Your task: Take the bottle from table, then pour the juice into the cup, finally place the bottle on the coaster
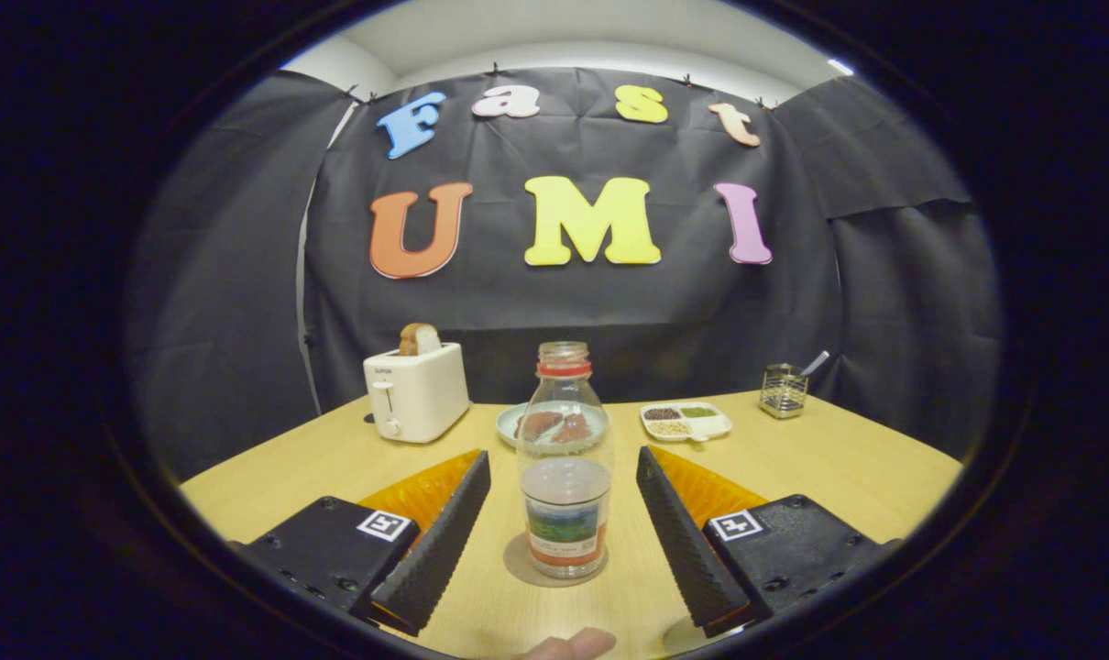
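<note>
A clear bottle (pixel 564 477) with a red ring at its uncapped neck and a label low on its body stands upright on a round brown coaster (pixel 522 570) on the wooden table (pixel 829 467). Its lower part looks filled with a pale liquid. My gripper (pixel 562 458) is open, one finger on each side of the bottle with a gap on both sides. A white rounded rim (pixel 687 634), perhaps the cup, peeks out beside the right finger's base. A person's fingertip (pixel 573 644) shows at the near edge.
Beyond the bottle sit a white toaster (pixel 415 392) with bread in it, a pale plate (pixel 509 423) of meat slices, a white divided dish (pixel 687 421) of small foods, and a wire holder (pixel 783 390) with a utensil near the back right edge.
</note>
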`<state>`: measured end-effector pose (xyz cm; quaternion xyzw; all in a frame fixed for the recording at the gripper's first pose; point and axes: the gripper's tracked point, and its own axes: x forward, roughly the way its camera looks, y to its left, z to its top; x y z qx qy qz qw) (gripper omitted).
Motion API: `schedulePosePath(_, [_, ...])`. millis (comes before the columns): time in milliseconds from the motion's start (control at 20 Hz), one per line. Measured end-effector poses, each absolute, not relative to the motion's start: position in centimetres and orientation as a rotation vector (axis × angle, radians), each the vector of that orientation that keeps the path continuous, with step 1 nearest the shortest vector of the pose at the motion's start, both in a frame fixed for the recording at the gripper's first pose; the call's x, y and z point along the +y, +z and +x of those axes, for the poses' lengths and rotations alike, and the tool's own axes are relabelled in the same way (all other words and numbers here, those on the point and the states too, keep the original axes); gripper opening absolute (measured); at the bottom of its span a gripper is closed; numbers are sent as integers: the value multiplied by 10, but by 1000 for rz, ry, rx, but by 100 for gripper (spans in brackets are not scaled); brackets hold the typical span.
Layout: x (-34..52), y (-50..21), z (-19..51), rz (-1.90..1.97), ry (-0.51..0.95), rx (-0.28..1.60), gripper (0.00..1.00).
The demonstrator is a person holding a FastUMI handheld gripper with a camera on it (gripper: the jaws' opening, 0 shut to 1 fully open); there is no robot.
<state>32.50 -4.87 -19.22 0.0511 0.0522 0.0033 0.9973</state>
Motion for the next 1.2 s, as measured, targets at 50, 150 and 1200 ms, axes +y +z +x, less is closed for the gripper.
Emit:
schedulePosePath(50, [-52, -184, 314, 106, 7, 100, 100])
schedulePosePath(150, [-55, -165, 288, 118, 17, 87, 100])
schedulePosePath(1200, [-90, -30, 66, 145, 76, 5, 100])
